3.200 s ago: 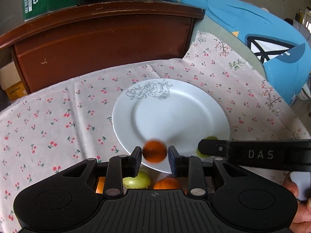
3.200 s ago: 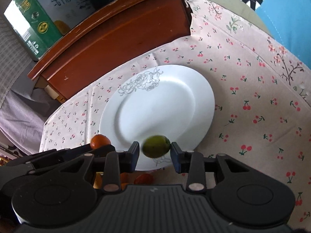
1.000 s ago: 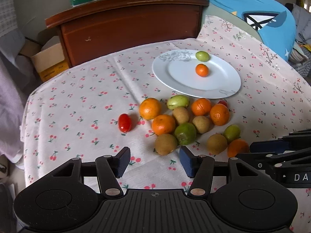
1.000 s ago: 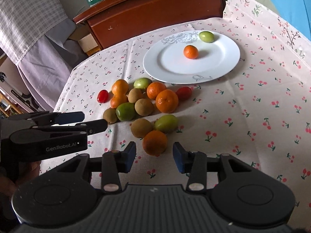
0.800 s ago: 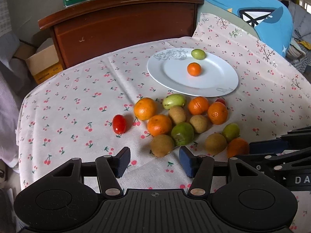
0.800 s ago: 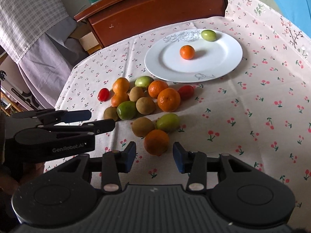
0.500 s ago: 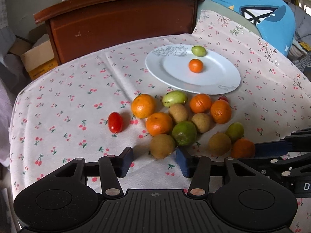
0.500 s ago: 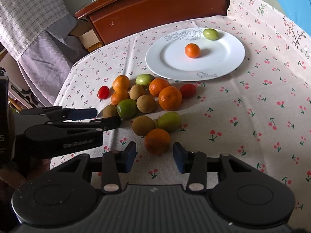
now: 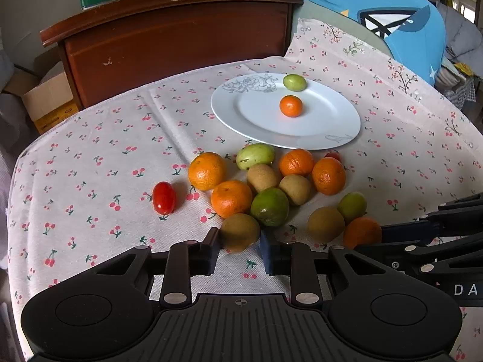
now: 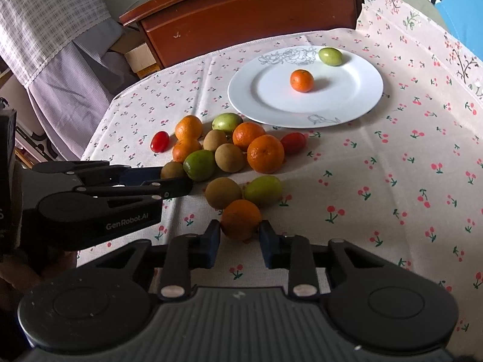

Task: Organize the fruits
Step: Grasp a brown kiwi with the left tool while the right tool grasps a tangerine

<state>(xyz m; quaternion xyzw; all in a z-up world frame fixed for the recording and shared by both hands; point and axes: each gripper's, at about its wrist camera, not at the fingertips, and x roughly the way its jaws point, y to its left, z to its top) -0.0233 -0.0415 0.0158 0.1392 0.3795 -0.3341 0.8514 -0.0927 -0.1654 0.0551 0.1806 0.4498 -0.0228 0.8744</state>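
My left gripper (image 9: 240, 246) brackets a kiwi (image 9: 239, 231), my right gripper (image 10: 240, 236) an orange (image 10: 240, 219); both jaws apart, contact unclear, near the cloth's (image 9: 99, 163) front edge.

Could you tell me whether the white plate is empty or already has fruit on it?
Not empty. The white plate holds two fruits: a small orange near its middle and a green fruit by the far rim.
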